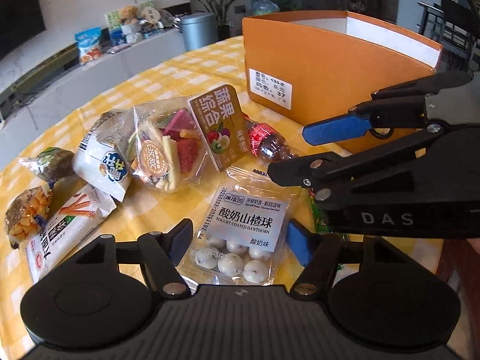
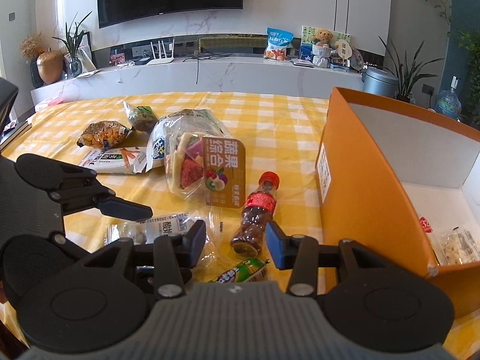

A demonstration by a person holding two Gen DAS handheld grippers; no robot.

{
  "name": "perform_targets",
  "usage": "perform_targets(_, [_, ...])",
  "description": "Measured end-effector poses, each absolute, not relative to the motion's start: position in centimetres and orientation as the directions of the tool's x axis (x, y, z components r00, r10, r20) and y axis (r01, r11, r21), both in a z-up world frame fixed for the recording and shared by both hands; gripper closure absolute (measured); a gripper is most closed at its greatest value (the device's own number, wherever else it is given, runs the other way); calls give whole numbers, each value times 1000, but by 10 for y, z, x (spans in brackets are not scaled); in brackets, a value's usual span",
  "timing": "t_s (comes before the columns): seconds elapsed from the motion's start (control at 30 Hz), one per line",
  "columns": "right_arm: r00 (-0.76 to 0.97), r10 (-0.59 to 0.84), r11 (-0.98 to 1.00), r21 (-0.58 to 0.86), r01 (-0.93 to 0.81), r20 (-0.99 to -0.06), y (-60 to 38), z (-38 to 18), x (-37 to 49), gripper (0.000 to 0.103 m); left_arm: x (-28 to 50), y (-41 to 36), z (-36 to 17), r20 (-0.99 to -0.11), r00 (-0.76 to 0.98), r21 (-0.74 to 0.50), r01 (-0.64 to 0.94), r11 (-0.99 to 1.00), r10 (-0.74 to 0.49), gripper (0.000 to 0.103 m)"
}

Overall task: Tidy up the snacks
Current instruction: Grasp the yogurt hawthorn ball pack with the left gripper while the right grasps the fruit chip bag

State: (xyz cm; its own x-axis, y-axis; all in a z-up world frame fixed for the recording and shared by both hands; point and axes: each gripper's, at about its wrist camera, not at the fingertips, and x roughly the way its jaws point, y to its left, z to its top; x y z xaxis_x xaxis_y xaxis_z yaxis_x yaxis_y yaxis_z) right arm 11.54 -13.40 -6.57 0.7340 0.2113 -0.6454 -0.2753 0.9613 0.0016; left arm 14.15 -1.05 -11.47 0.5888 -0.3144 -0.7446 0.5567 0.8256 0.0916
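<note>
My left gripper (image 1: 240, 241) is open, its blue pads on either side of a clear pack of yogurt-coated hawthorn balls (image 1: 240, 234) lying on the yellow checked tablecloth (image 1: 186, 69). My right gripper (image 2: 237, 241) is open and empty, just above a small cola-shaped bottle (image 2: 256, 213) lying on its side; it also shows in the left wrist view (image 1: 288, 156). A green sausage snack (image 2: 243, 271) lies under the right gripper. An orange box (image 2: 360, 180) stands at the right with two snack packs (image 2: 456, 244) inside. A mixed fruit-and-vegetable chip bag (image 1: 180, 141) lies mid-table.
Several more snack packs lie at the left: a white carrot-stick pack (image 1: 69, 222), a white bag (image 1: 102, 162), an orange cracker pack (image 1: 27, 213) and a green pack (image 1: 54, 162). A low TV shelf (image 2: 210, 69) runs behind the table.
</note>
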Motion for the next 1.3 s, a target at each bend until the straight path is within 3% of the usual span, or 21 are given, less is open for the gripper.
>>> perform_targets(0.6, [750, 318, 915, -19, -403, -580, -116, -41, 126, 59, 117, 53, -75, -644, 751, -72, 133, 989, -148, 34])
perform_targets(0.67, [750, 326, 906, -37, -422, -576, -111, -40, 133, 54, 119, 59, -72, -636, 759, -84, 114, 990, -141, 34])
perform_targets(0.73, [769, 297, 904, -93, -418, -566, -105, -42, 142, 31, 121, 63, -71, -635, 762, -82, 94, 992, -124, 34])
perform_targets(1.1, [727, 304, 908, -43, -416, -615, -88, -63, 191, 21, 131, 60, -83, -658, 747, -86, 48, 995, -93, 34])
perform_targets(1.3, [699, 325, 914, 22, -404, -637, -85, -74, 204, 22, 133, 58, -92, -696, 714, -79, 32, 996, -78, 33])
